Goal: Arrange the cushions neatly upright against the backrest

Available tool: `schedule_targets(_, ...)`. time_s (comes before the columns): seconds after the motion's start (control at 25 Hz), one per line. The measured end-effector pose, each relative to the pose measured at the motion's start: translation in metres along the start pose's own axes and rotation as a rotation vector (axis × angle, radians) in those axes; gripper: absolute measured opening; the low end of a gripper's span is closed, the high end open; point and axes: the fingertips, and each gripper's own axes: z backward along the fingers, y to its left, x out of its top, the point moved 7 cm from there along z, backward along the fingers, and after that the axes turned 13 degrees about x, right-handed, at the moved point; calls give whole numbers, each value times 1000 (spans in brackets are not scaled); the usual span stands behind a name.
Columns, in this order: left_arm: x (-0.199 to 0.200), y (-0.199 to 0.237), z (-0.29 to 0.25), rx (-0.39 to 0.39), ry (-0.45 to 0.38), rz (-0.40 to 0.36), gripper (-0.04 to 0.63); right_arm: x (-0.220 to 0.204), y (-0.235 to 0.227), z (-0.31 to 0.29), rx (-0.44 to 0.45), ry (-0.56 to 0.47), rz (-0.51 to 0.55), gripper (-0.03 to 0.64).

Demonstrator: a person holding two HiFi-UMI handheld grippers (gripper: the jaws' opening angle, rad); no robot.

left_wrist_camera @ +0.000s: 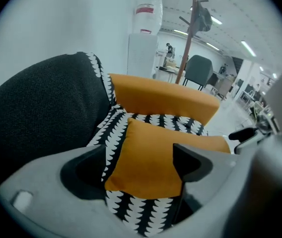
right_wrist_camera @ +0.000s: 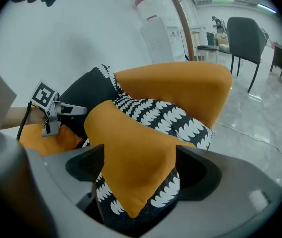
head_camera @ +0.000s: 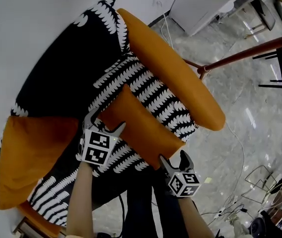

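Patterned armchair, orange cushion lying across its seat.
The cushion's long axis runs diagonally from the left gripper to the right gripper. One corner sits between each gripper's spread, released jaws. The grippers hide both corners in the head view.

Left gripper: grey body, black jaws.
Left cube: white sides with black square marks.
Right gripper: grey body, black jaws (same look as the other one).
Right cube: white, with black square marks too.
Cord: thin and black, by the left gripper.
Arms: bare.
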Motion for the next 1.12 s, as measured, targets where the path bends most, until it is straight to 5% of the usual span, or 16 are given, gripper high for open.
schedule_targets(0.68, -6, -5, -47, -177, 99, -37, 462, -24, -33, -26, 75, 57, -114, 471)
schedule_targets(0.84, -10, -9, -52, -257, 146, -16, 377, -24, -32, -29, 96, 76, -105, 446)
schedule_targets(1.12, -8, -14, -51, -268, 158, -14, 308, -16, -26, -32, 96, 119, -68, 368)
